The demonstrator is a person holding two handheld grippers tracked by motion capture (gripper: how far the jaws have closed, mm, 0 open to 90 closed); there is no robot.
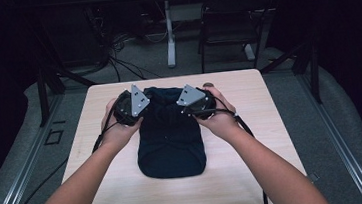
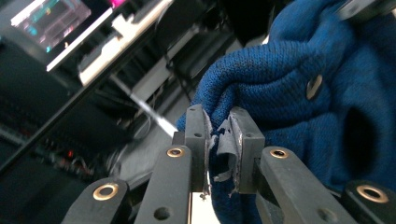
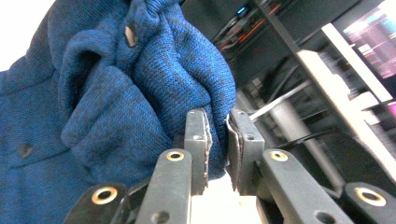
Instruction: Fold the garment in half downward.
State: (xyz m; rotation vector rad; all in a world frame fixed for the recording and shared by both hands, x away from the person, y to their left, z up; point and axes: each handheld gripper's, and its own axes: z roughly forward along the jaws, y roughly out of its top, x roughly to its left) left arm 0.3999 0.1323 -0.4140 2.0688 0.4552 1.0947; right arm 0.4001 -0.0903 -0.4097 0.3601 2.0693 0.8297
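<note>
Currently, scene: a person stands at the near edge of a light wooden tabletop (image 1: 256,175), a gripper in each hand.
Garment: a dark blue knitted garment (image 1: 170,143) lies along the middle of the tabletop, its rounded end toward the near edge and its far end bunched up close to the far edge, between the two grippers.
Garment detail: in the left gripper view the knit (image 2: 299,84) carries a small pale button (image 2: 314,87); the right gripper view shows the same fabric (image 3: 116,98) gathered in thick folds.
Left gripper: the left gripper (image 1: 130,107) sits at the far left corner of the garment, grey plate up; its jaws are pressed together on a fold of the blue knit, as the left gripper view (image 2: 223,144) shows, with frayed pad lining at the pinch.
Right gripper: the right gripper (image 1: 195,102) sits at the far right corner of the garment; in the right gripper view (image 3: 219,144) a fold of knit lies between the nearly closed jaws, apparently clamped, though a narrow gap on one pad makes the contact hard to judge.
Lift: the pinched fabric looks raised off the tabletop at the far end.
Hands: both hands (image 1: 121,130) wrap the gripper bodies, forearms coming in from the near edge.
Surroundings: a chair (image 1: 229,22) and a desk leg (image 1: 170,38) stand beyond the far edge.
</note>
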